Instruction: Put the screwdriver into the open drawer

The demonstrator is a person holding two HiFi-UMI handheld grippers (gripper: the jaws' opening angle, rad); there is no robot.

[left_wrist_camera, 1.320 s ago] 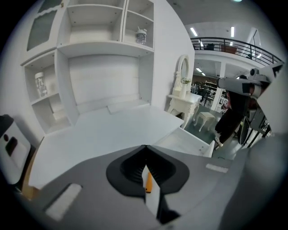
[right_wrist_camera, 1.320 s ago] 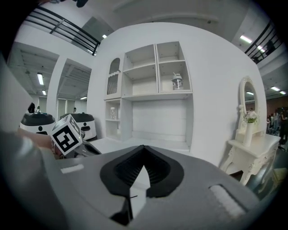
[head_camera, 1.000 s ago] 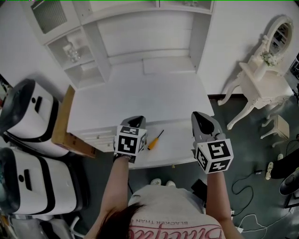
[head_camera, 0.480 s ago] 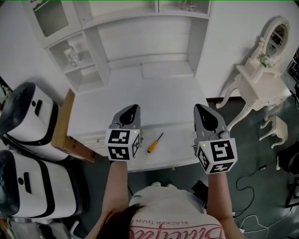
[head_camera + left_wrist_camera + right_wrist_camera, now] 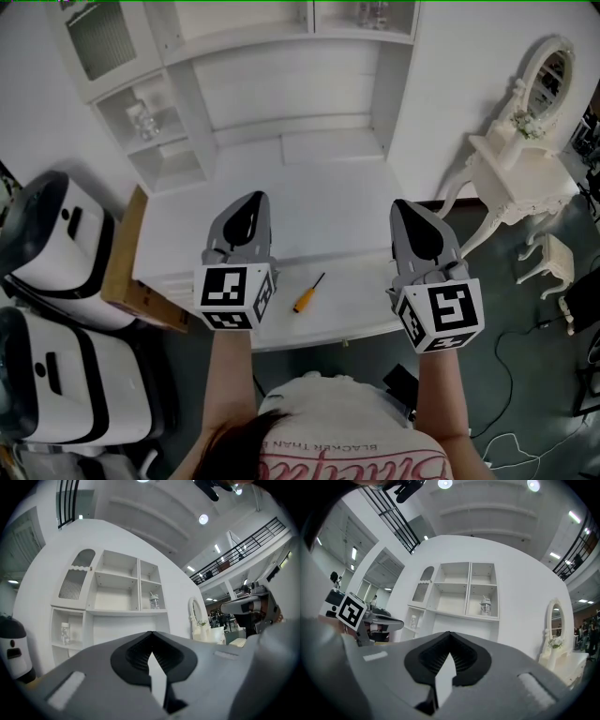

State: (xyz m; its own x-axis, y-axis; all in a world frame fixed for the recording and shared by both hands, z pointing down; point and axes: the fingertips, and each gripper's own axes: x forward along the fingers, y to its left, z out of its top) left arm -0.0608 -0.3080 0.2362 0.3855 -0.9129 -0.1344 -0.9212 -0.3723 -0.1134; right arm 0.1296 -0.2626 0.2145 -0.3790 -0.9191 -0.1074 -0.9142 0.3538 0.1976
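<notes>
L tool [image 5: 254, 198], R tool [image 5: 403, 206] closed, nothing held; screwdriver [image 5: 311, 290] lay near bench [image 5: 328, 206] edge. Clumsy nudge cd've rolled it off.

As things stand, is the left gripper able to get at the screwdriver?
Probably yes. The screwdriver lies bare on the desk just right of the left gripper, with nothing between them. Its shut jaws must open first.

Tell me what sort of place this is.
Probably a home set staged in a large hall: white desk with shelf unit, ornate white dressing table with oval mirror, black-railed upper gallery.
</notes>
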